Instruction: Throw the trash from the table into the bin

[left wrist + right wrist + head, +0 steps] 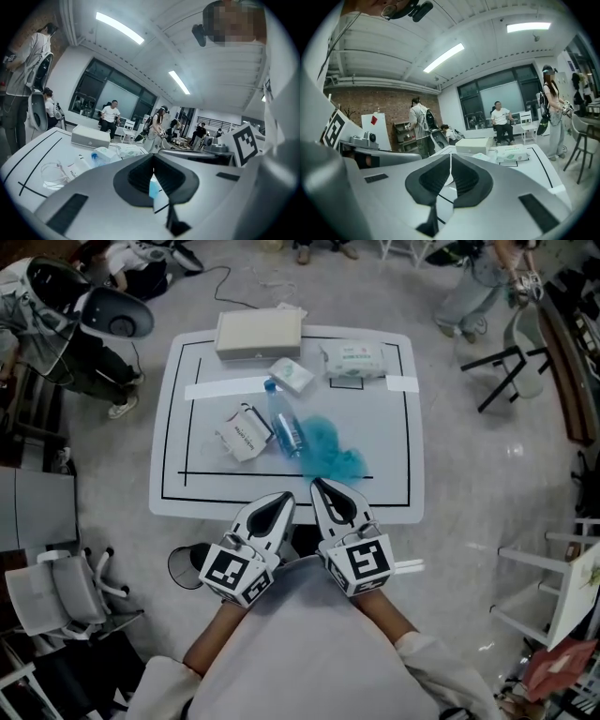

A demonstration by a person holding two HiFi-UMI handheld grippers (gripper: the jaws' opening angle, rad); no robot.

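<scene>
On the white table (394, 446) lie a clear plastic bottle (286, 423) with a blue cap, a crumpled blue bag (330, 450) and a crushed white carton (243, 433). My left gripper (286, 498) and right gripper (319, 486) hover side by side over the table's near edge, both shut and empty, pointing at the trash. A dark round bin (185, 564) stands on the floor left of my left gripper. In the left gripper view the shut gripper (153, 157) faces the bottle (96, 157). In the right gripper view the shut gripper (451, 155) points across the table.
A beige box (258, 334), a wipes pack (354, 360) and a small tissue pack (292, 375) sit at the table's far side. A person (56, 315) stands at far left. A white chair (56, 592) is near left, a dark stool (511, 367) far right.
</scene>
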